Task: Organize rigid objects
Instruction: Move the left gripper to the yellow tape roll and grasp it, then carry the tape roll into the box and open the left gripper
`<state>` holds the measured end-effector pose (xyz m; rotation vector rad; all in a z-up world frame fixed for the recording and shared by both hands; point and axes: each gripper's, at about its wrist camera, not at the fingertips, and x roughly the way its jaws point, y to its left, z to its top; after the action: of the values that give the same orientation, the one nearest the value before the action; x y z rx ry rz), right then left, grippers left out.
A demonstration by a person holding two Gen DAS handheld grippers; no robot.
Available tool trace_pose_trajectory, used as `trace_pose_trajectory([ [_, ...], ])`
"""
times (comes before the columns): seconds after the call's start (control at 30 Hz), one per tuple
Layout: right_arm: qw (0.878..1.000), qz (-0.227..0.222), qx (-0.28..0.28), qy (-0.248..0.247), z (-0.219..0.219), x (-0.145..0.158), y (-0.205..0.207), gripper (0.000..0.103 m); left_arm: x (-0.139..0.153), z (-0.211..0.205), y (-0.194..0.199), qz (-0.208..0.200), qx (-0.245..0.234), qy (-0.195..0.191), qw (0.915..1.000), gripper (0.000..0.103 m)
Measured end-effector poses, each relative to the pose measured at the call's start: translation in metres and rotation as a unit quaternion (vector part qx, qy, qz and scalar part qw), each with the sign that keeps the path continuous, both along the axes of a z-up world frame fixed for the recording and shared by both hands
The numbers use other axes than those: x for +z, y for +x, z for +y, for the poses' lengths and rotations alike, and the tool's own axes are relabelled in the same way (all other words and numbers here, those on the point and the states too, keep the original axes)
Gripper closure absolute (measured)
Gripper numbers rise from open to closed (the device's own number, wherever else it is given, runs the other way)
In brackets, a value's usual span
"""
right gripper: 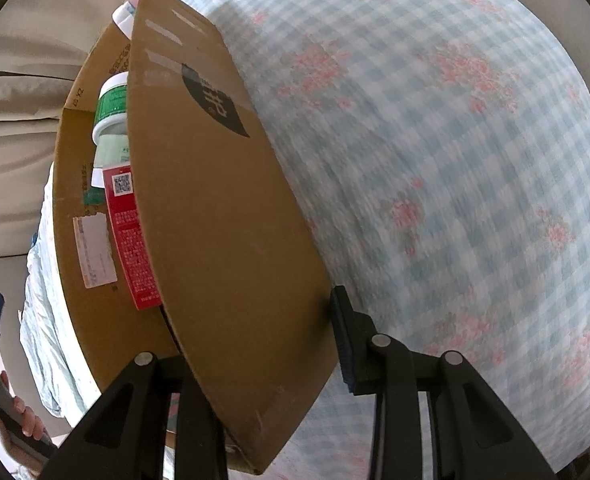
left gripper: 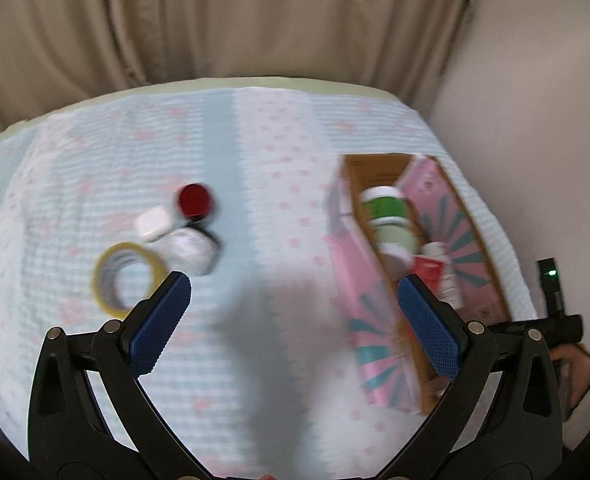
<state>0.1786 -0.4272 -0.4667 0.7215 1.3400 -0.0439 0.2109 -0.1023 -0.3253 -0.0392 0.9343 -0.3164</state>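
An open cardboard box [left gripper: 379, 176] with pink flaps lies at the right of the bed; it holds a green-labelled white jar [left gripper: 385, 208], a pale green jar [left gripper: 397, 240] and a red-and-white box [left gripper: 429, 270]. At the left lie a yellow tape roll [left gripper: 125, 276], a white case [left gripper: 153, 224], a red-capped bottle [left gripper: 194, 200] and a white round container [left gripper: 189, 250]. My left gripper [left gripper: 291, 320] is open and empty above the cloth. In the right wrist view my right gripper [right gripper: 251, 320] straddles the box wall [right gripper: 223, 200]; its left finger is hidden inside the box.
The bed is covered by a blue checked cloth with pink flowers [left gripper: 255, 140]. Beige curtains [left gripper: 215, 20] hang behind, and a pale wall [left gripper: 535, 120] stands at the right. A hand holding the other gripper's handle [left gripper: 555, 328] shows at the right edge.
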Motion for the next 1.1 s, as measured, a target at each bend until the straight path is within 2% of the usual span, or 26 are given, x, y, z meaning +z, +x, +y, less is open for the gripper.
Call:
trace_pose_trajectory([
  [0.23,1.000,-0.015,-0.018,0.009,-0.005,0.000,-0.013,0.071,-0.036,0.091,0.008,0.011,0.052,-0.002,0.9986,0.000],
  [0.33,0.999,-0.026,-0.029,0.018,-0.009,-0.002,-0.021,0.070,-0.067,0.128,0.017,0.025,0.068,-0.001,0.9974,0.000],
  [0.5,0.998,-0.033,-0.042,0.019,-0.013,-0.003,-0.031,0.070,-0.122,0.163,0.039,0.054,0.084,-0.017,0.9949,0.000],
  [0.7,0.997,-0.040,-0.056,0.022,-0.013,-0.003,-0.037,0.069,-0.168,0.165,0.064,0.047,0.058,-0.016,0.9970,0.000],
  [0.8,0.997,-0.043,-0.060,0.023,-0.012,-0.003,-0.039,0.069,-0.175,0.161,0.071,0.028,0.038,-0.031,0.9984,0.000],
  [1.1,0.997,-0.040,-0.066,0.019,-0.011,-0.001,-0.042,0.069,-0.190,0.139,0.087,0.008,0.014,0.027,0.9995,0.000],
])
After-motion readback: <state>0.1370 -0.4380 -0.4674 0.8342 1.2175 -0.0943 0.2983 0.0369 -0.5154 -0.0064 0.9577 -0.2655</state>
